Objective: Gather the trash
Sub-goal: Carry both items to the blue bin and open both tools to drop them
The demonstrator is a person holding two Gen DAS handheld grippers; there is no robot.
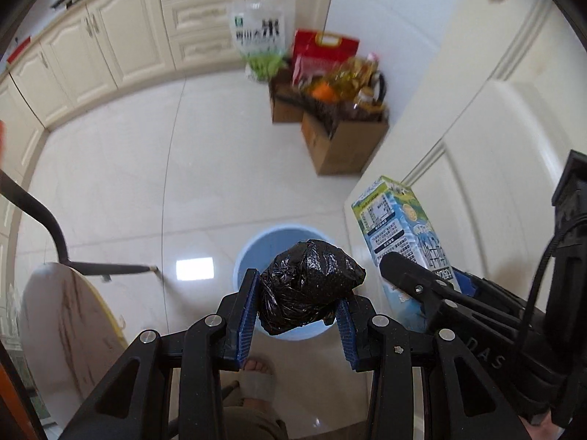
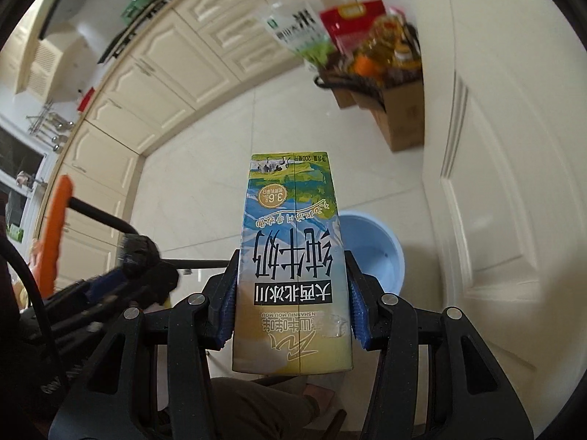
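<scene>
Left tongs (image 1: 299, 315): clamped on a crumpled black plastic bag wad (image 1: 310, 286), blue pads pressing both flanks. Wad hangs directly above the open light-blue bin (image 1: 253, 245) on the tiled kitchen floor.
Right tongs (image 2: 291, 308): clamped on a 200 ml milk carton (image 2: 291, 256), held by its lower third w/ print upside down; carton is near the bin, offset toward the door side, not yet over the opening.

Handling, judged:
- Bag wad: light, soft, springy, slick film. Grip across its bulk, not a loose flap; may cling to pads on release.
- Carton: light, prob. empty; stiff edges, panels dent under squeeze. Grip on narrow sides approx. mid-body.

Pose: both tongs pitched steeply down, side by side; left steeper. Person's sandalled foot (image 1: 256, 377) is below, just beside the bin.
</scene>
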